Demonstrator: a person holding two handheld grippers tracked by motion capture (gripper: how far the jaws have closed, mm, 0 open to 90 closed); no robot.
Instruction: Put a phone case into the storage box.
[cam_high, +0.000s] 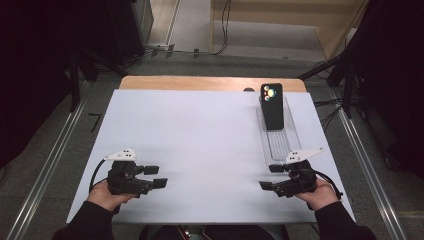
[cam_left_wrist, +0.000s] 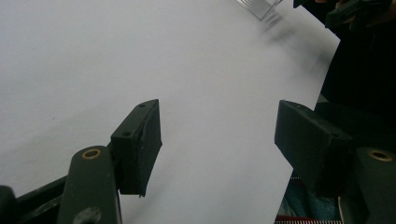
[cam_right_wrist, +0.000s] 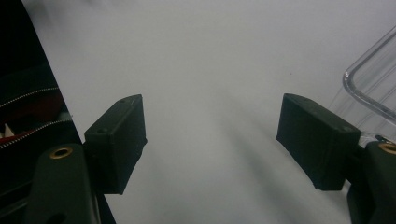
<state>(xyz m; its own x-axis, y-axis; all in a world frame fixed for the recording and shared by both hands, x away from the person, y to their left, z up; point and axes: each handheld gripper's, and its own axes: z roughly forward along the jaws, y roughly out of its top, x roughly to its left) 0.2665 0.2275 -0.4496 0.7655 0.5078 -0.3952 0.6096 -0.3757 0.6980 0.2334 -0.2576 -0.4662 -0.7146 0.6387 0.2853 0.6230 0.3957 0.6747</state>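
Note:
A black phone (cam_high: 272, 106) with a round camera cluster stands upright at the far end of a long clear plastic tray (cam_high: 279, 142) on the right of the white table (cam_high: 200, 145). My left gripper (cam_high: 156, 176) rests low at the front left, held in a hand, jaws wide apart and empty (cam_left_wrist: 219, 140). At the front right my right gripper (cam_high: 270, 177) is also open with nothing between its jaws (cam_right_wrist: 210, 135), just in front of the tray's near end. The tray's clear corner (cam_right_wrist: 373, 84) lies beside its right jaw.
The table's wooden back edge (cam_high: 210, 82) borders a grey floor with cables. Metal rails (cam_high: 50, 165) run along both sides of the table. Dark curtains and equipment stand to the left and right. The person's dark sleeves (cam_high: 345, 225) come in at the bottom.

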